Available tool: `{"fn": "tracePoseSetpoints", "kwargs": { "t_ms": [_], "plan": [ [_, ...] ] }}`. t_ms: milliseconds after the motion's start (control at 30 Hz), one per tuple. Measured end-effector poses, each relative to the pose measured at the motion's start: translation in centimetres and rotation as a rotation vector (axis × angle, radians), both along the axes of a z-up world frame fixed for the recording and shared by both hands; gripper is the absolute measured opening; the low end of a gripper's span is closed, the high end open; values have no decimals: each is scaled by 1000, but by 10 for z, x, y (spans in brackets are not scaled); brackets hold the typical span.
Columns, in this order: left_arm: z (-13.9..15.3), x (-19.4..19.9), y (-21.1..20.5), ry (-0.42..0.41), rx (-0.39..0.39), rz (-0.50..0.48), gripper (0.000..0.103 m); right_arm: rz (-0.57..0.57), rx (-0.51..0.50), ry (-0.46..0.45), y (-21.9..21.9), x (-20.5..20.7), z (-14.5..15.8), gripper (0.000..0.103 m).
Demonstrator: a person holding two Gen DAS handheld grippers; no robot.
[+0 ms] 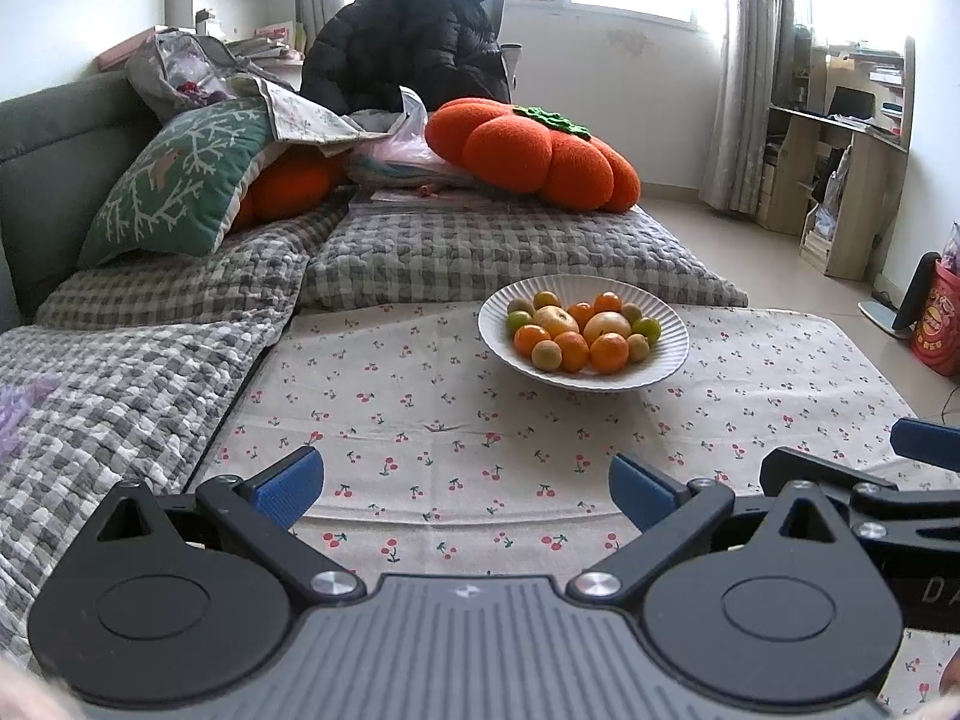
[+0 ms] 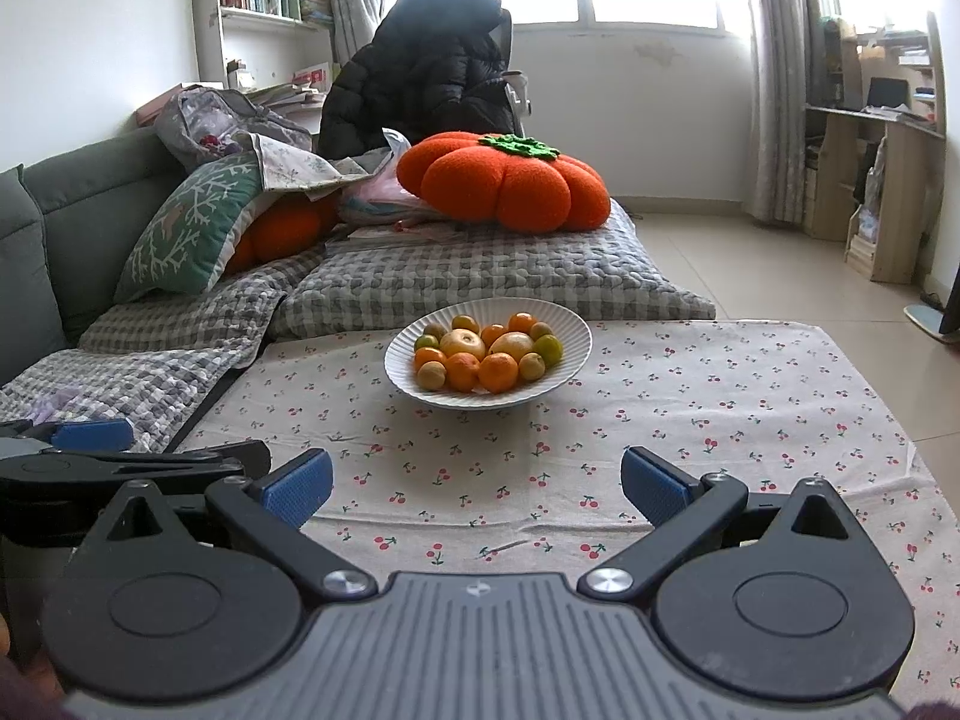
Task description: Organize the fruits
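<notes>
A white ribbed plate [image 1: 672,354] [image 2: 570,330] stands on the cherry-print tablecloth [image 1: 420,408] [image 2: 690,408], heaped with several fruits: oranges [image 1: 609,352] [image 2: 497,372], two pale apples [image 1: 555,319] [image 2: 462,344] and small green-yellow fruits [image 1: 646,329] [image 2: 548,350]. My left gripper [image 1: 462,489] is open, empty, well short of the plate, which lies ahead and slightly right. My right gripper [image 2: 477,489] is also open and empty, with the plate straight ahead. Each gripper shows at the edge of the other's view.
A sofa with checked grey quilts [image 1: 480,246] [image 2: 480,276] borders the table's far and left sides, carrying an orange pumpkin cushion [image 1: 534,150] [image 2: 504,183], a green pillow [image 1: 180,180] and a black jacket [image 2: 426,72]. Wooden shelves [image 1: 840,180] and a red bag [image 1: 939,324] stand right.
</notes>
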State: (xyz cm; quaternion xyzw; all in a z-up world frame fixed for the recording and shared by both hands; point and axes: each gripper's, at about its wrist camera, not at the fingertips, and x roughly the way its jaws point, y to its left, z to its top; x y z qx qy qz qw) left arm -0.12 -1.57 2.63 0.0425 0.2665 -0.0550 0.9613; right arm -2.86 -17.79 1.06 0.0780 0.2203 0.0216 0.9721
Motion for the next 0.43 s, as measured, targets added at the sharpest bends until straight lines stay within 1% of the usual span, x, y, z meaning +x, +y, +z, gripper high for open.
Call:
{"fn": "tracePoseSetpoints", "kwargs": {
  "t_ms": [433],
  "plan": [
    [1, -2, -2, -9, 7, 2, 97, -1, 2, 0, 0, 0, 0, 103]
  ]
}}
